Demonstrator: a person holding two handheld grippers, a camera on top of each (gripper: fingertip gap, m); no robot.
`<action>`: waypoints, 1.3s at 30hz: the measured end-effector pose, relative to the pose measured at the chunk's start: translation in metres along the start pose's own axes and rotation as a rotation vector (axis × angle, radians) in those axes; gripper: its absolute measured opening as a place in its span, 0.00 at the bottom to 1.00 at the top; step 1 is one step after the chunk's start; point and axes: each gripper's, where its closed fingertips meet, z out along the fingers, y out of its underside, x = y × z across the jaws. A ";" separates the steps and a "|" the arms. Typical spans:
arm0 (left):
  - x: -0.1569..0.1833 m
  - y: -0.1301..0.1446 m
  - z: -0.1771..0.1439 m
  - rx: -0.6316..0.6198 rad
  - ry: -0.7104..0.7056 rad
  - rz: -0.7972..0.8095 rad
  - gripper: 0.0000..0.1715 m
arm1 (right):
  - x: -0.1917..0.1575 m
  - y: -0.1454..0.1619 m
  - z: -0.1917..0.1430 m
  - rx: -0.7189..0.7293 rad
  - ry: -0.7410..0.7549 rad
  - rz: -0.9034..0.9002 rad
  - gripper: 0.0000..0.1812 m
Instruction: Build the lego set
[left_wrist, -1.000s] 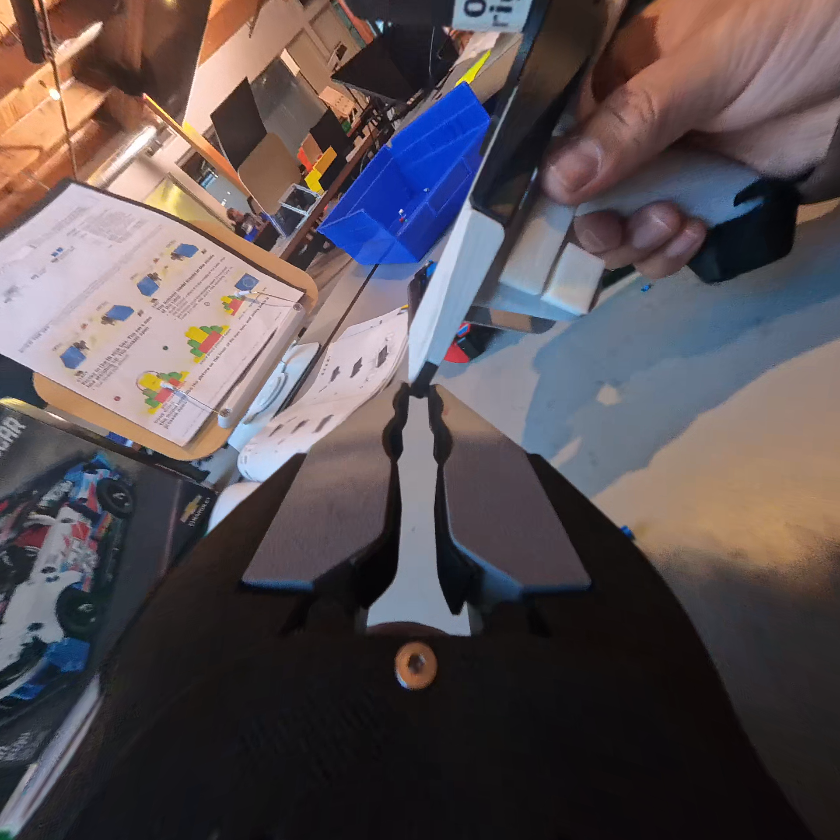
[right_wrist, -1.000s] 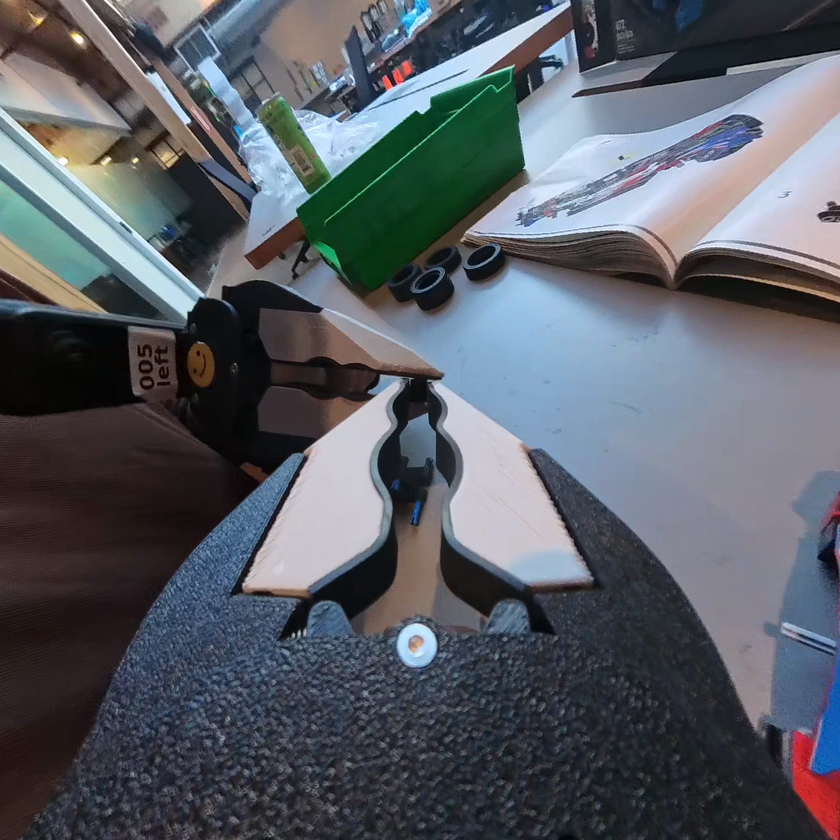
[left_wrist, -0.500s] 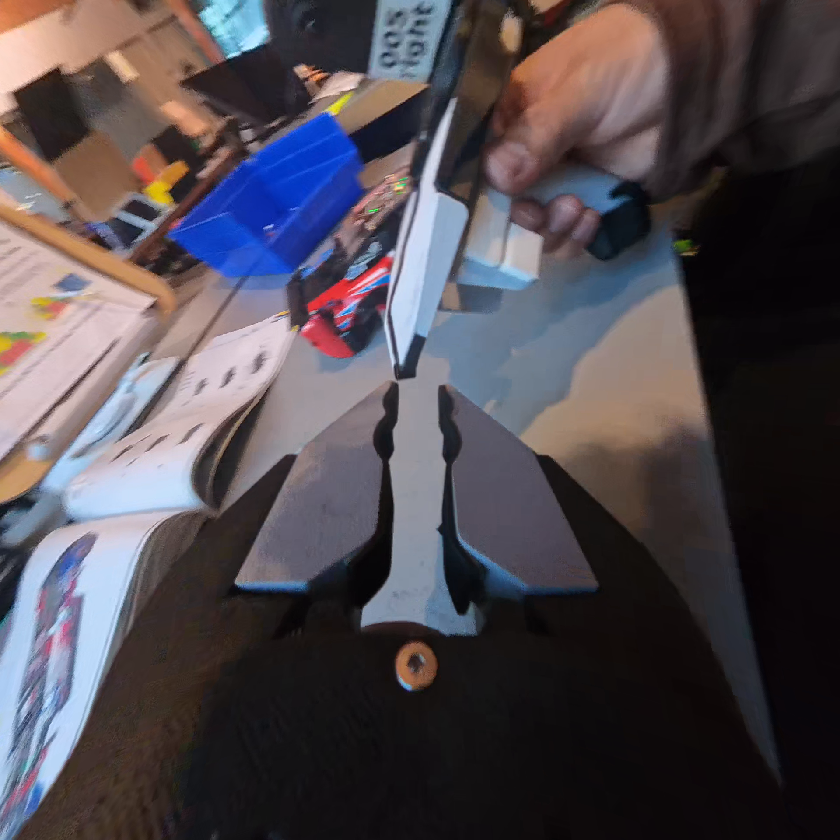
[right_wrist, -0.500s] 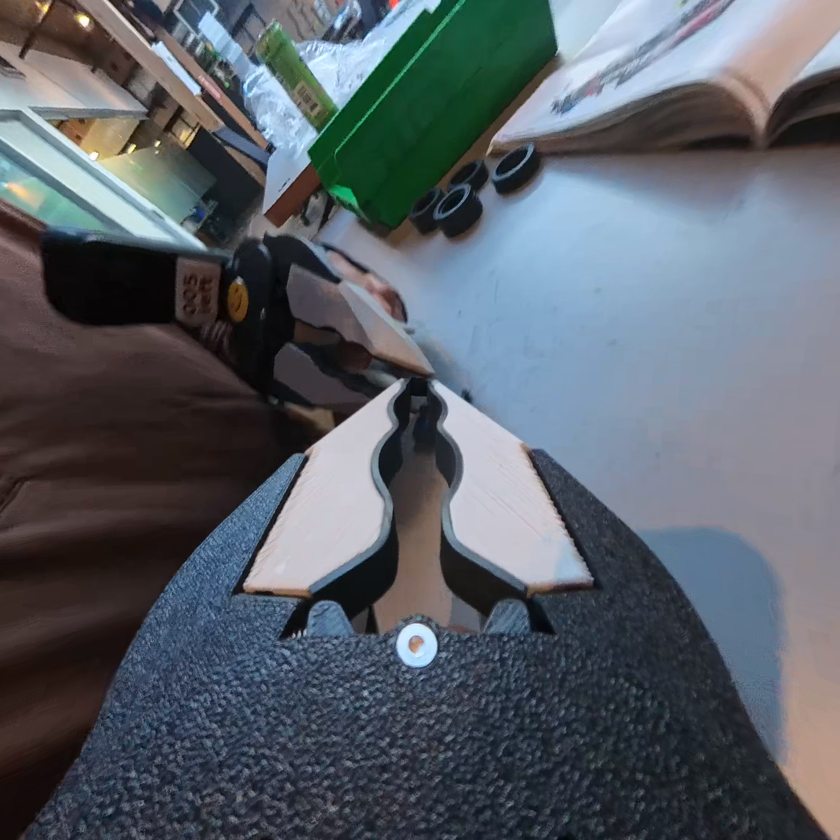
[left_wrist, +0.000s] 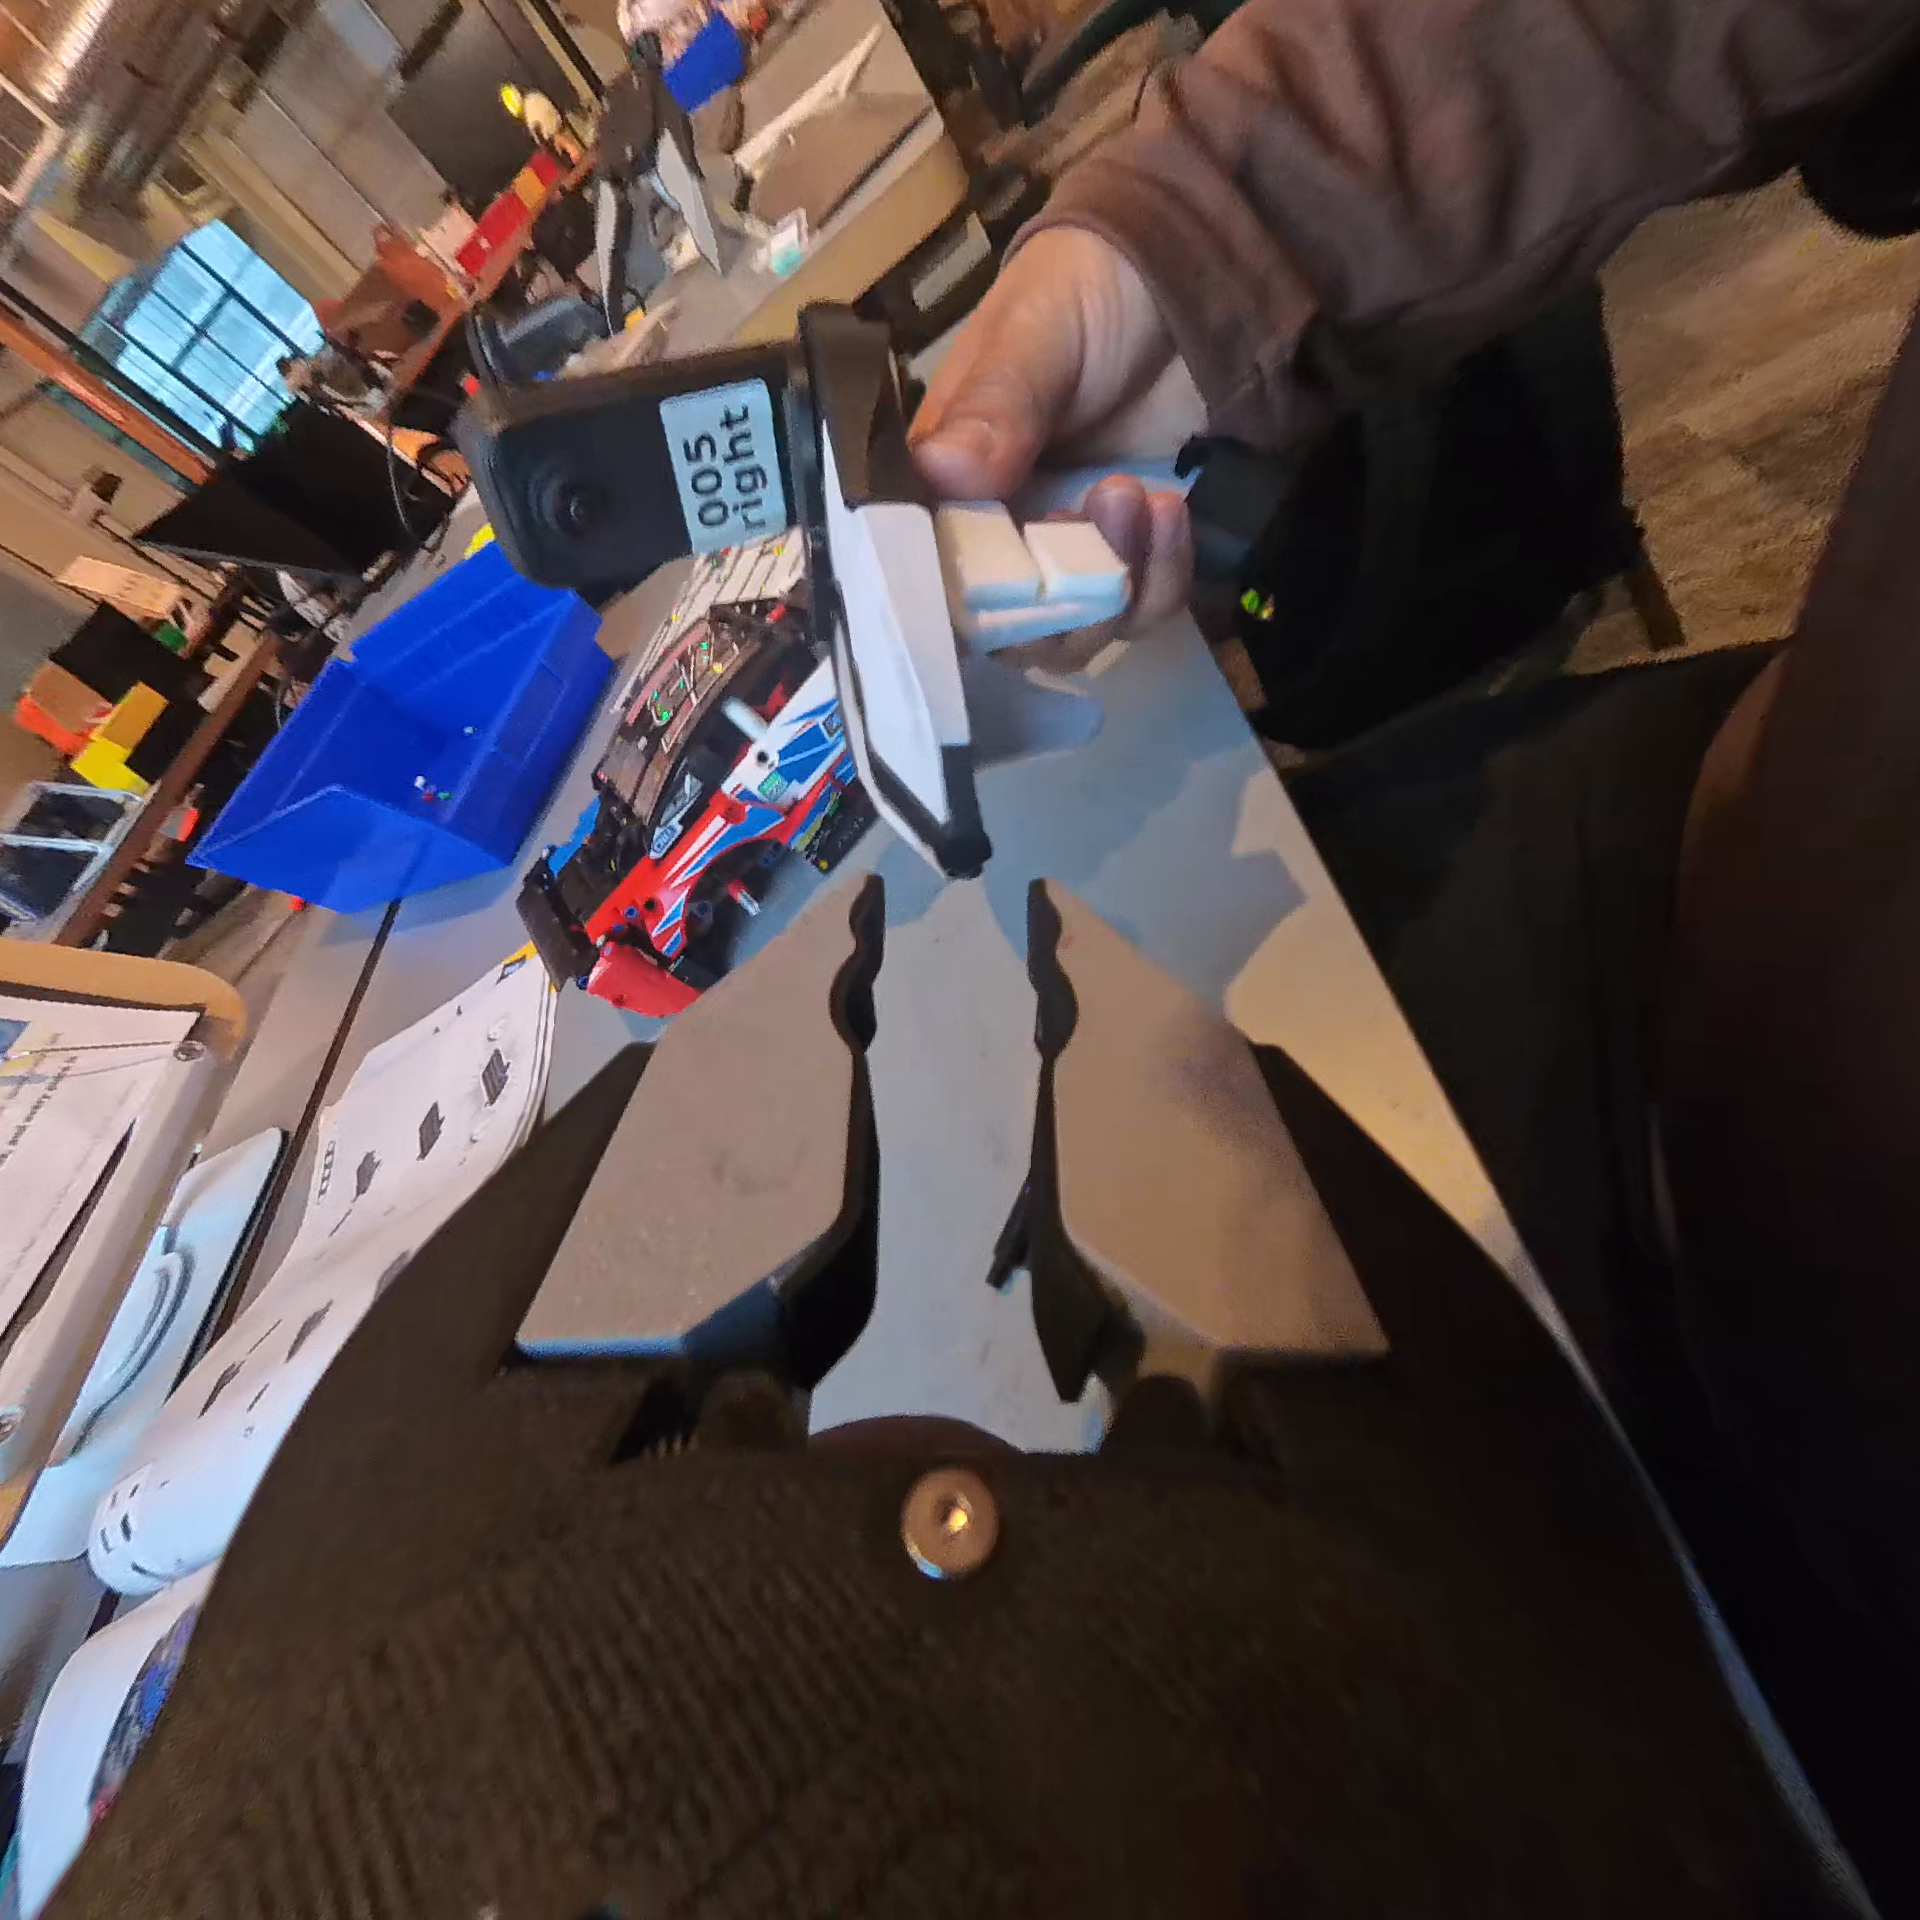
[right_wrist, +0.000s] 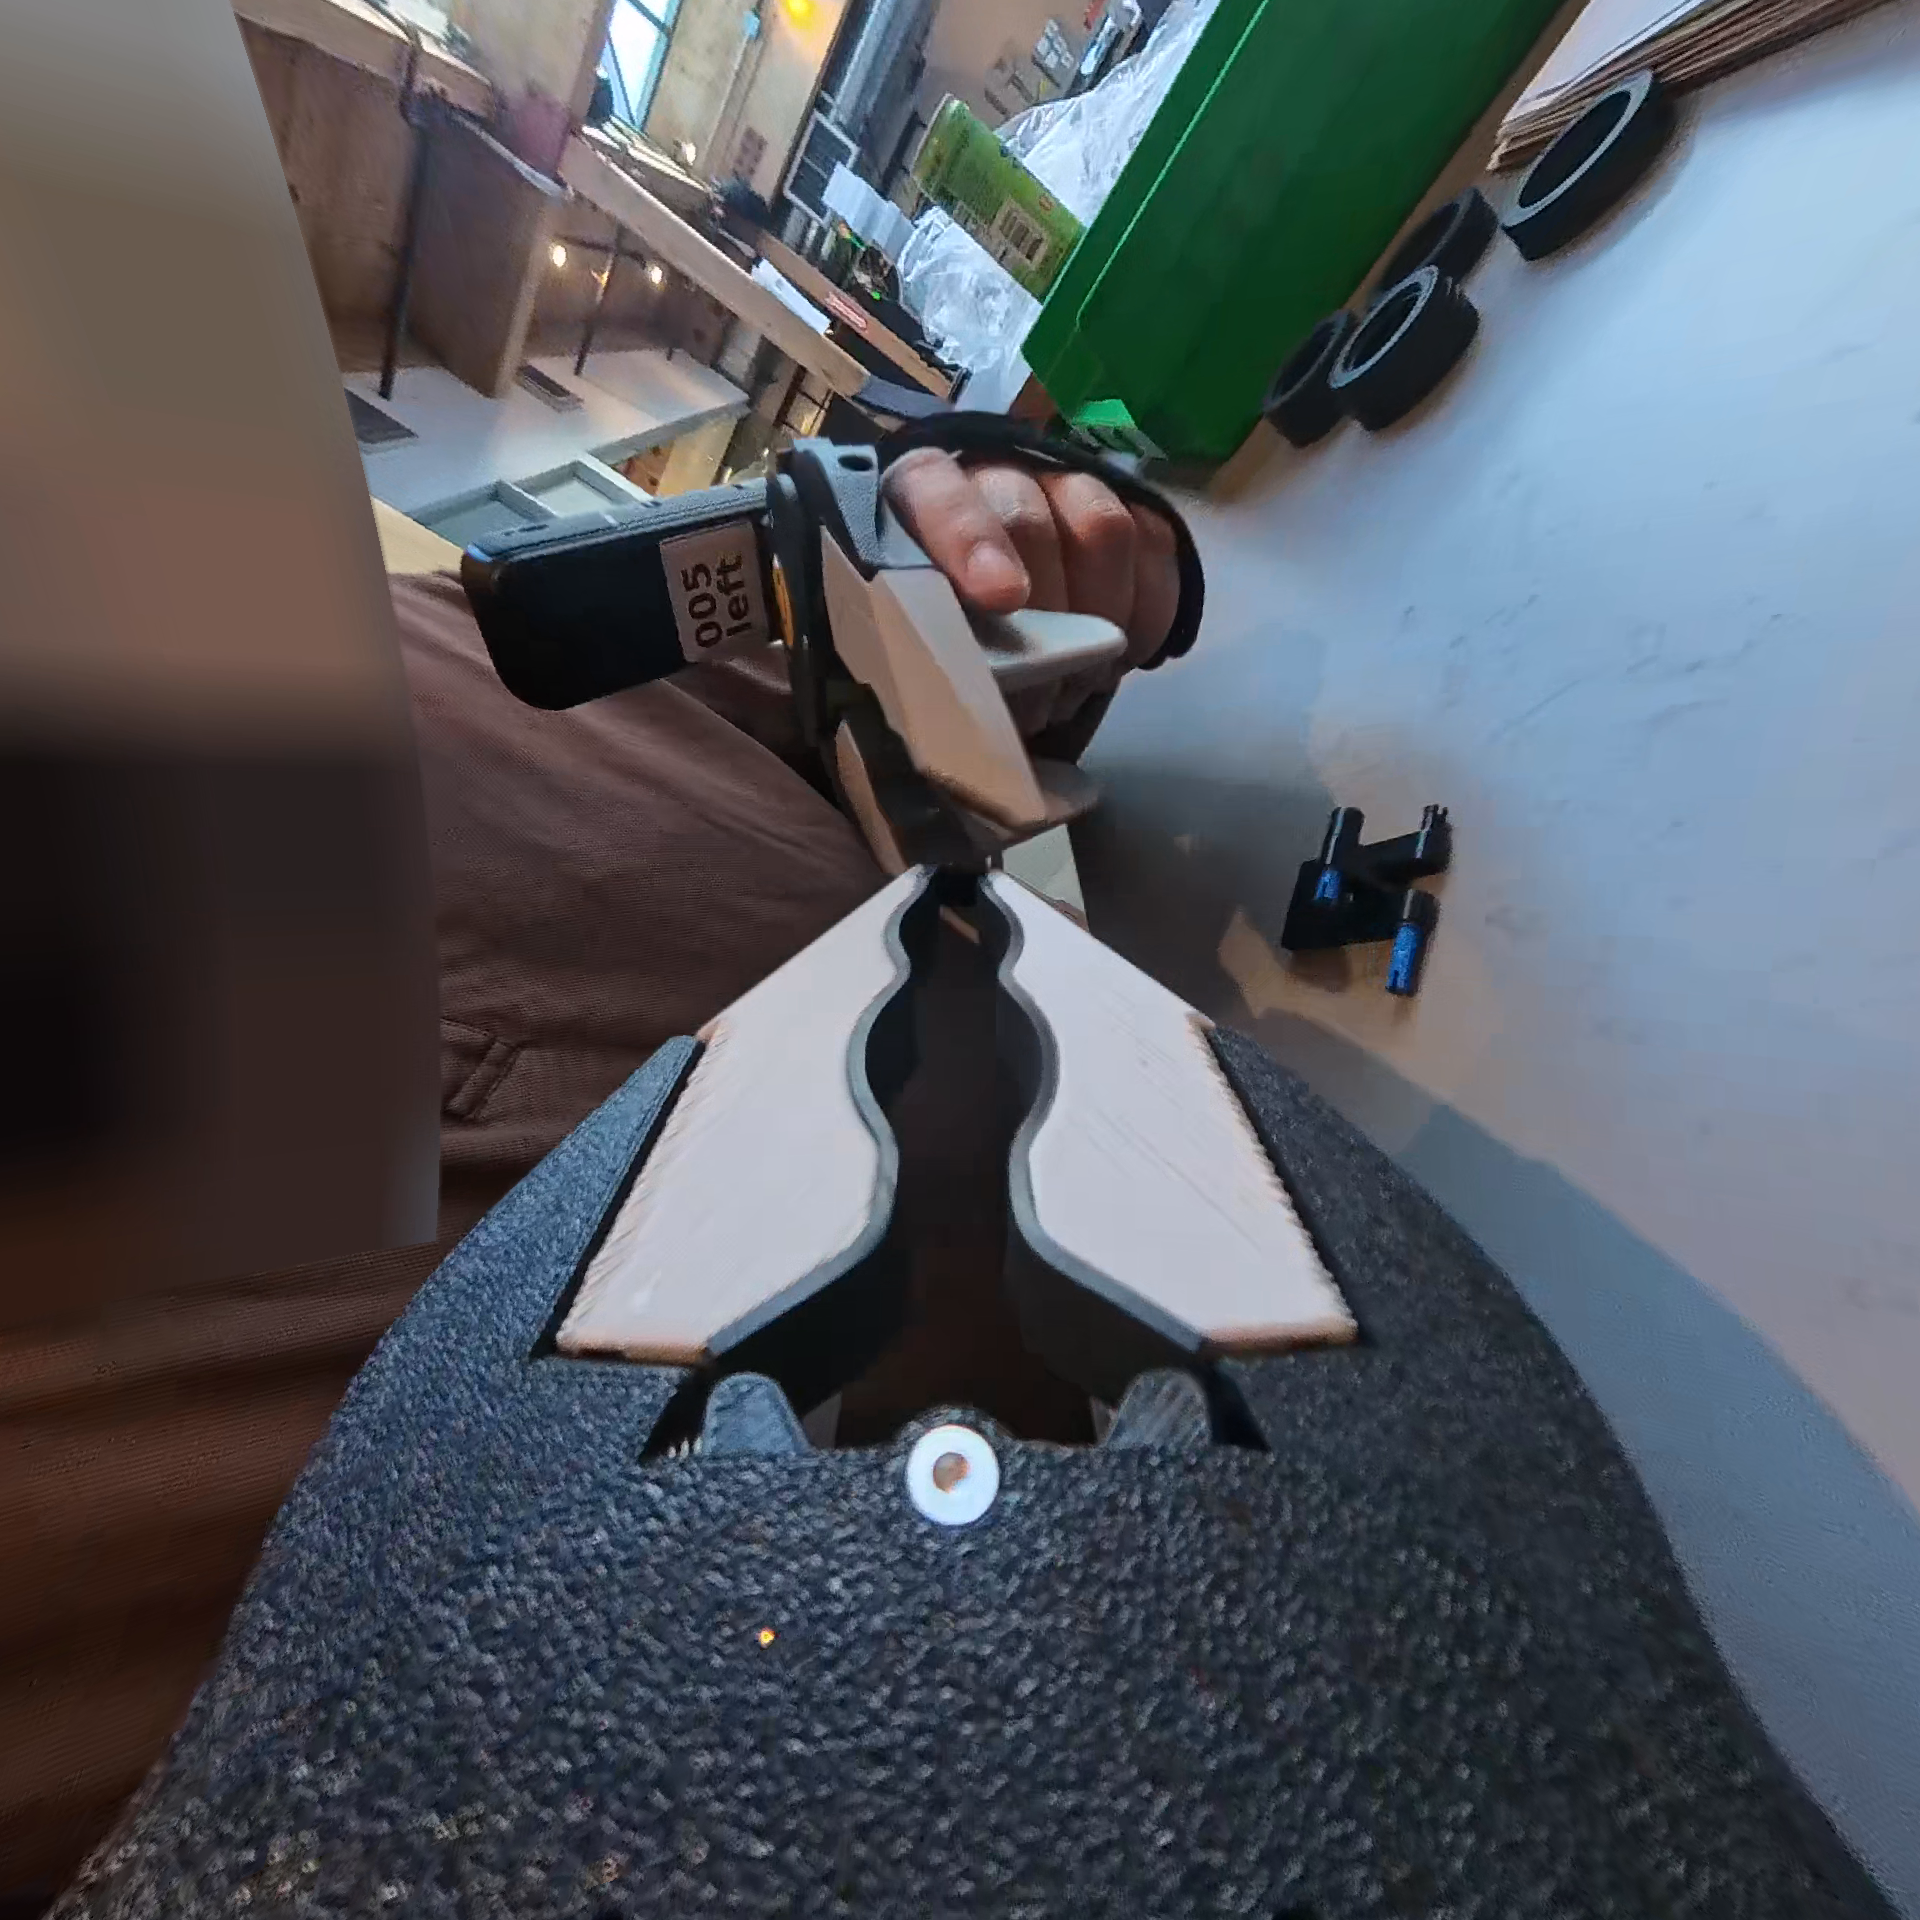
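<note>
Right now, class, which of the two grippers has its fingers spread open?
The left gripper: a wide gap separates its fingers, while the right gripper's tips almost meet.

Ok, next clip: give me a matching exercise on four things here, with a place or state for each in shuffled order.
Things:
1. blue bin
2. black tyres
3. small black piece with blue pins
4. left gripper

Place or state:
A. beside the green bin
B. fingers apart, holding nothing
C. lying by itself on the table, to the side of the right gripper
D. next to the lego car

Pairs: 1-D, 2-A, 3-C, 4-B
</note>
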 end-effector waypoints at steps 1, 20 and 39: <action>0.003 -0.004 -0.001 0.018 0.003 -0.005 0.14 | 0.000 0.001 0.001 -0.001 -0.001 0.005 0.04; -0.026 0.005 -0.005 0.029 -0.374 -0.148 0.03 | 0.010 -0.026 -0.001 0.309 -0.043 0.113 0.04; -0.013 0.023 0.012 -0.046 -0.343 -0.240 0.09 | 0.035 -0.010 -0.004 0.101 0.368 -0.209 0.04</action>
